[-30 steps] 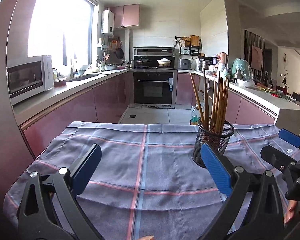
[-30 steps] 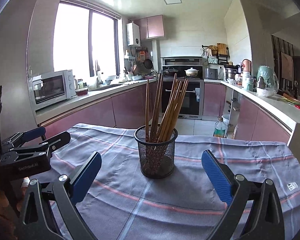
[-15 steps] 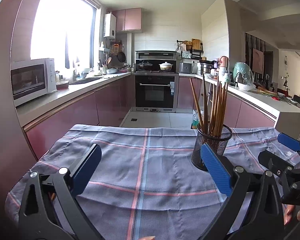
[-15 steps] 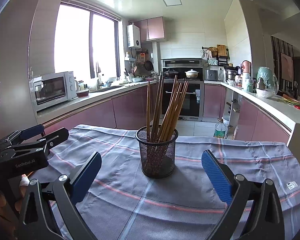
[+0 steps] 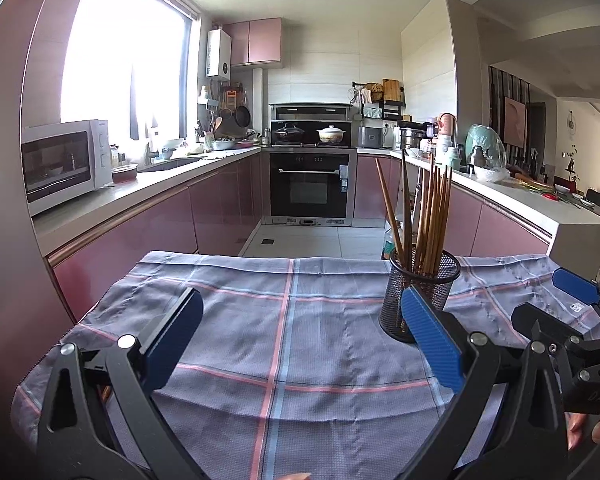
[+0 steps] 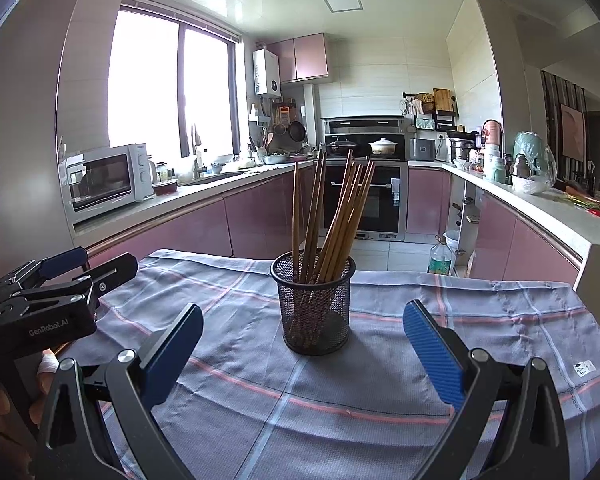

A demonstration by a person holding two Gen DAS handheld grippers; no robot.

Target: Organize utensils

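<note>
Right tool [image 6: 300, 344] spread wide, empty, just short of mesh holder [image 6: 314, 304] on clothed table [image 6: 480, 312]; left tool [image 5: 300, 340] also spread, holder beyond its right finger. Risk: clipping leaning chopsticks [image 6: 332, 216] tips holder

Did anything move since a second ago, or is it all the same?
Only a little. Both cameras pulled back slightly and tipped up, so the mesh cup of chopsticks sits lower in the right wrist view. Nothing was grabbed or dropped. The left gripper and right gripper stay open and empty, and the cup stands upright on the same spot of the checked cloth.
</note>
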